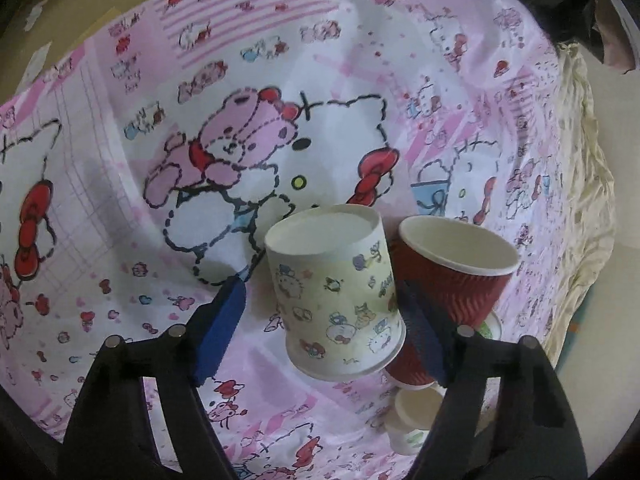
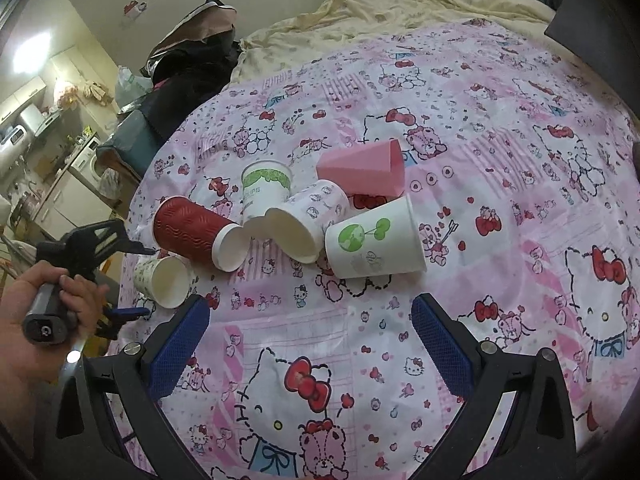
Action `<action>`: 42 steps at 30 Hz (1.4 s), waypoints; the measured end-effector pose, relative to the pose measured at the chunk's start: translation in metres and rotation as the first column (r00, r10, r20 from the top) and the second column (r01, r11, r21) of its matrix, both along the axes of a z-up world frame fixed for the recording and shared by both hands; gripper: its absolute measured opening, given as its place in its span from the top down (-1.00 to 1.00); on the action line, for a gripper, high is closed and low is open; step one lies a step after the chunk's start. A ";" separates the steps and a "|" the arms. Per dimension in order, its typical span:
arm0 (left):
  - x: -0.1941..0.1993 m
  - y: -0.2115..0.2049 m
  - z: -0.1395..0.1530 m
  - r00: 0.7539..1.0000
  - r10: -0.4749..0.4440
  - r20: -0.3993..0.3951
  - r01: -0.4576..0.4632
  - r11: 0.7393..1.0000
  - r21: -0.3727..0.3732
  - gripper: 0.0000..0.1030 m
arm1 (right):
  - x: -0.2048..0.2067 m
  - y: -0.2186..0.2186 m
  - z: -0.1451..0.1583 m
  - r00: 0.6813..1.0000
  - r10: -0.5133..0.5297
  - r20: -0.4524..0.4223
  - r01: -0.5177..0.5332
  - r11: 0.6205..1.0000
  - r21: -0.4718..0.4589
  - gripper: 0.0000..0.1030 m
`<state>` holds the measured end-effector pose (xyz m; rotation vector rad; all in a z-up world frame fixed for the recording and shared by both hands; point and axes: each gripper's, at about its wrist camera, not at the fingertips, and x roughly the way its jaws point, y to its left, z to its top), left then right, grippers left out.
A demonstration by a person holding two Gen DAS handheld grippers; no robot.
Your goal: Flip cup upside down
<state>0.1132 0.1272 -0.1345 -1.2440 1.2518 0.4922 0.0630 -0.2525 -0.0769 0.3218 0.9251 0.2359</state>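
In the left wrist view a yellowish cartoon-print paper cup (image 1: 338, 292) lies on its side between the blue pads of my left gripper (image 1: 320, 320). Its base points away and its mouth faces the camera. The jaws stand wide, and I see a gap on the left side of the cup. A red ribbed cup (image 1: 452, 280) lies against it on the right. In the right wrist view the same small cup (image 2: 162, 282) and red cup (image 2: 192, 232) lie at the left. My right gripper (image 2: 310, 336) is open and empty over the pink sheet.
Several more paper cups lie on their sides mid-sheet: a green-banded one (image 2: 264, 192), a Hello Kitty one (image 2: 308, 220), a green-tree one (image 2: 376, 240). A pink carton (image 2: 364, 172) lies behind them. A cream duvet (image 2: 400, 4) and dark bags (image 2: 188, 52) are beyond the sheet.
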 end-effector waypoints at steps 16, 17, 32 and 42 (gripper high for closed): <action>-0.018 -0.062 0.068 0.736 -0.674 -0.062 0.666 0.706 0.241 -0.10 | -0.004 -0.015 0.010 0.999 -0.047 0.017 0.047 0.999 -0.001 -1.00; -0.025 -0.067 0.070 0.718 -0.692 -0.072 0.685 0.684 0.251 -0.10 | -0.005 -0.016 0.010 0.999 -0.048 0.016 0.048 0.999 -0.002 -1.00; -0.086 -0.160 0.033 0.567 -0.814 -0.125 0.824 0.563 0.067 -0.12 | -0.022 -0.028 0.014 0.996 -0.083 0.014 0.083 0.997 0.008 -1.00; -0.095 -0.193 0.005 0.497 -0.845 -0.194 0.862 0.506 0.006 -0.30 | -0.021 -0.034 0.013 0.996 -0.092 0.009 0.091 0.996 0.016 -1.00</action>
